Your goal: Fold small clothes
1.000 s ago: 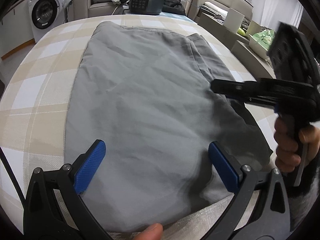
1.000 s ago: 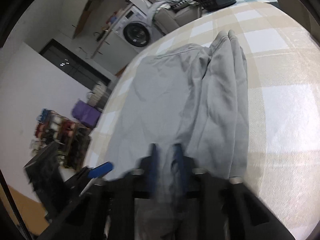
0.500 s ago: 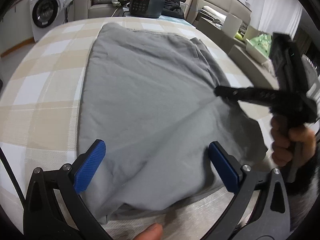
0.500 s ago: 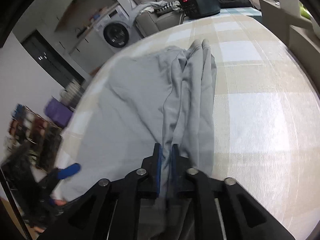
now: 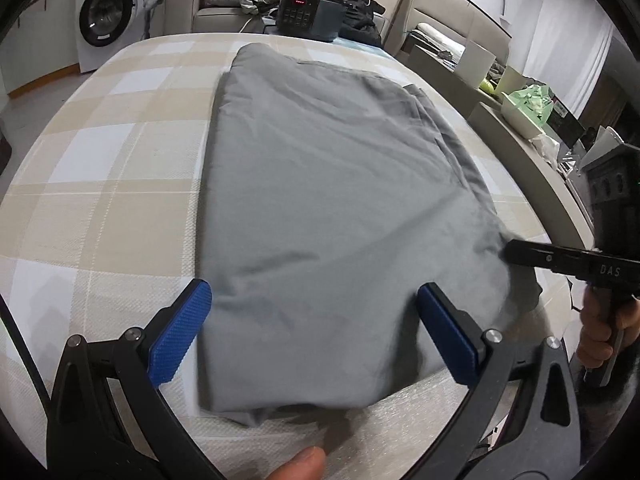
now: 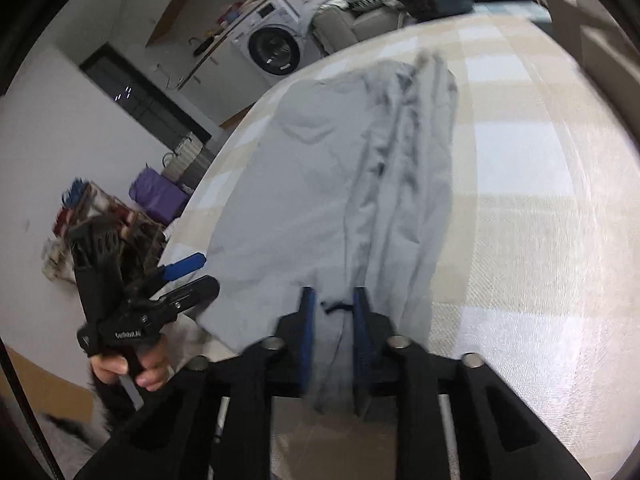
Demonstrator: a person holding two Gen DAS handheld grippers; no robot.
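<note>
Right wrist view shows the right gripper (image 6: 332,320) pinching the grey garment's (image 6: 320,184) near edge at 6 o'clock, jaws just closing, cloth dragged toward the table's (image 6: 520,240) near edge, while the left gripper (image 5: 316,332) hovers spread wide, so straightening continues before folding.

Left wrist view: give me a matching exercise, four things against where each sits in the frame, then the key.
Things:
1. washing machine
2. grey garment
3. black appliance with red display
4. green crumpled material in a white container

Places:
A. spread across the checked surface, centre
B. top left, against the wall
C. right side, on the ledge
D. top centre, beyond the far end of the garment

Pairs: 1-B, 2-A, 3-D, 4-C
</note>
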